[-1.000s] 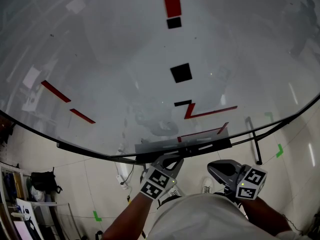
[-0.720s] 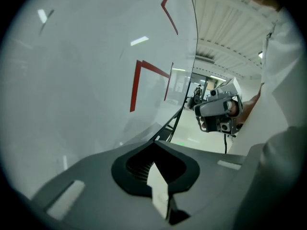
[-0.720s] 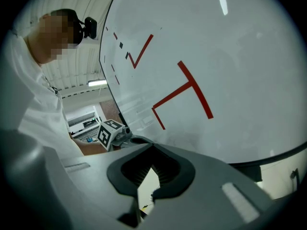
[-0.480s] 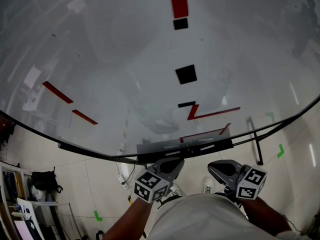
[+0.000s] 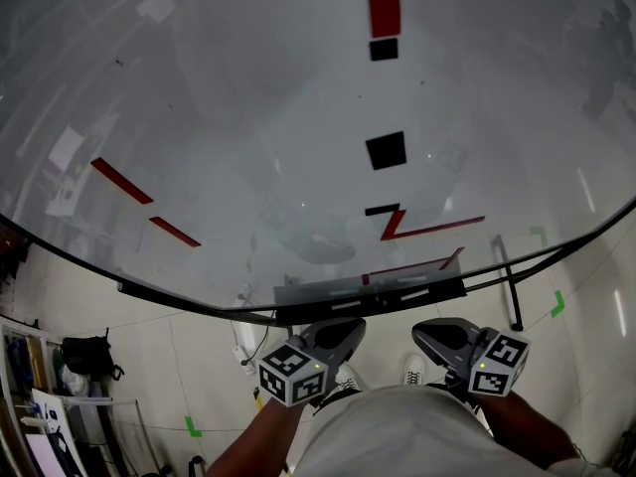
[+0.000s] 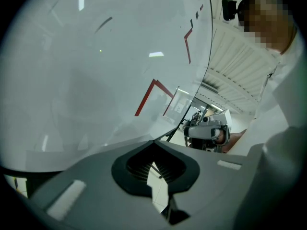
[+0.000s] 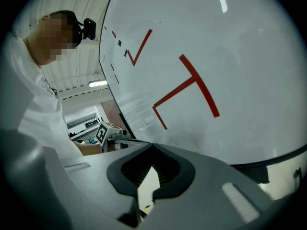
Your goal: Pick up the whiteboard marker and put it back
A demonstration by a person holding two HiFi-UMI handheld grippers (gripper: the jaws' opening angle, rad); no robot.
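A large whiteboard (image 5: 248, 117) with red strokes and black squares fills the head view. Its grey pen tray (image 5: 368, 291) runs along the lower edge, with pale strips on it too small to identify. I cannot make out a whiteboard marker anywhere. My left gripper (image 5: 341, 326) sits just below the tray, close to my body, jaws shut and empty (image 6: 153, 143). My right gripper (image 5: 427, 330) is beside it to the right, also shut on nothing (image 7: 152, 145). Each gripper view shows the other gripper: the right gripper (image 6: 206, 131) and the left gripper (image 7: 108, 133).
The board's black stand leg (image 5: 504, 281) reaches onto the tiled floor at right, near a green tape mark (image 5: 556, 300). Another green mark (image 5: 193, 428) lies lower left. A black bag (image 5: 87, 358) and shelving stand at far left.
The left gripper's marker cube has turned and shifted slightly left. The board's marks sit further right in the head view. The right gripper has not moved.
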